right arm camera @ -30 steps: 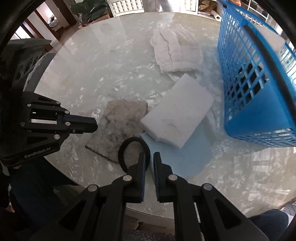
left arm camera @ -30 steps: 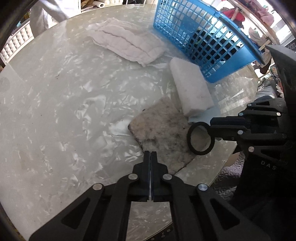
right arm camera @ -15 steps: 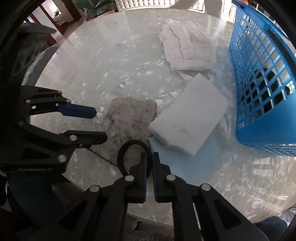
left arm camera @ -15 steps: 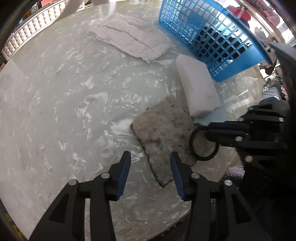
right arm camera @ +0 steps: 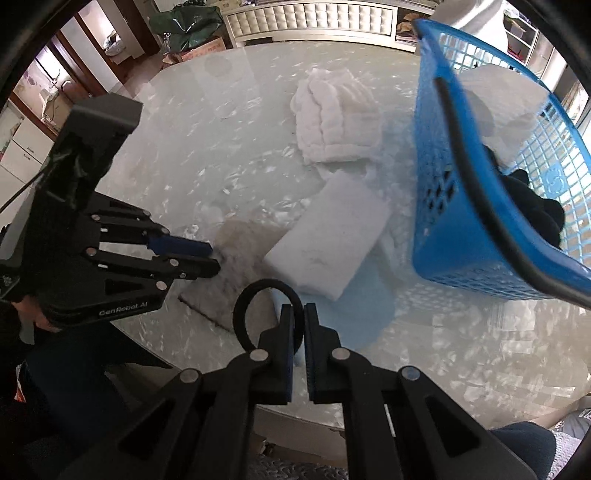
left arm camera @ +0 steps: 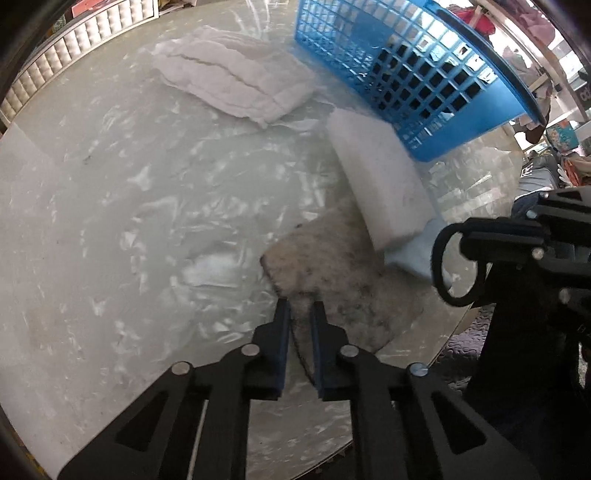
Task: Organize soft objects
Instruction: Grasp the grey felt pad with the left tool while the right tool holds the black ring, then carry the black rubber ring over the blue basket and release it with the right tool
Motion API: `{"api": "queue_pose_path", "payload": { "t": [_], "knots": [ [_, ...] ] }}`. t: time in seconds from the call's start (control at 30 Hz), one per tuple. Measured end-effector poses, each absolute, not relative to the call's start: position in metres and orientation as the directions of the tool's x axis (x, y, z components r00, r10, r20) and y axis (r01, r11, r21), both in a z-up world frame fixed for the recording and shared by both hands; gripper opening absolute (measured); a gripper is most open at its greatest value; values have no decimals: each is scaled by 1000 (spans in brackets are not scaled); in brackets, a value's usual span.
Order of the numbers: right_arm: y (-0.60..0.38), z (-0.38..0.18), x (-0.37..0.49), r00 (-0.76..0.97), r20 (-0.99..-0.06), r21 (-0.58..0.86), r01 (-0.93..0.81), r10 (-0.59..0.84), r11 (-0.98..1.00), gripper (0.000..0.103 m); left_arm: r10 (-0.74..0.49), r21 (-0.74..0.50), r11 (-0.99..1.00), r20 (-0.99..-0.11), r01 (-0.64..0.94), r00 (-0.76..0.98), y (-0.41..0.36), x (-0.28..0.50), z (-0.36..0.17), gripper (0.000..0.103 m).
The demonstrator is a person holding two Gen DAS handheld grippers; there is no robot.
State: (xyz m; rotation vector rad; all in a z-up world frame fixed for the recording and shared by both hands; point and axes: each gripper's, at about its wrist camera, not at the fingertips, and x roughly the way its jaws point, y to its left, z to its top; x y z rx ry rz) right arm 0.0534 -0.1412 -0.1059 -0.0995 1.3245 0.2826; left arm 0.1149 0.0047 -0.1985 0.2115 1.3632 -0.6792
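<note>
A grey speckled pad (left arm camera: 332,280) lies near the table's front edge; it also shows in the right wrist view (right arm camera: 240,254). My left gripper (left arm camera: 300,314) is shut on its near left corner. My right gripper (right arm camera: 299,317) is shut on a black hair-tie ring (right arm camera: 258,314), held above the table; the ring also shows in the left wrist view (left arm camera: 458,266). A white foam block (left arm camera: 380,184) lies on a light blue sheet (right arm camera: 354,314). A folded white quilted cloth (left arm camera: 236,85) lies farther back.
A blue plastic basket (right arm camera: 476,206) stands at the right, holding white and dark cloth. The glossy round table (left arm camera: 110,221) ends just under the grippers. A white cabinet (right arm camera: 310,18) stands beyond the table.
My left gripper opened, moved forward over the grey pad's corner and closed on it. My right gripper rose with the ring toward the basket.
</note>
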Motion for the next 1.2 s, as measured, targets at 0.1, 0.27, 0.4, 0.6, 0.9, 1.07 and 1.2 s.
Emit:
{"api": "queue_pose_path", "payload": {
  "t": [0.1,0.27,0.4,0.6,0.9,1.07,1.2],
  "knots": [
    [-150,-99,49,223,-964,84,-261,145,962,5,-317,-229,800,-946,554,67,2,111,-197,4],
    [-164,-80,46,234,-960,83,-276,151,958,5,-332,-236,807,-939,542,86,5,103,-185,0],
    [-175,-61,40,262,-956,50,-300,132,953,5,-347,-237,806,-932,543,107,7,99,-170,0],
    [-191,-29,43,277,-949,56,-313,147,948,5,-339,-210,803,-931,558,136,11,103,-153,0],
    [-222,1,70,337,-938,-21,-292,82,956,5,-328,-211,810,-936,547,125,28,107,-156,0],
    [-241,-5,91,330,-942,-30,-273,64,962,5,-331,-217,815,-935,538,124,38,107,-156,0],
    [-249,-21,106,299,-953,-36,-253,43,967,5,-328,-220,827,-936,517,127,49,109,-156,0]
  ]
}}
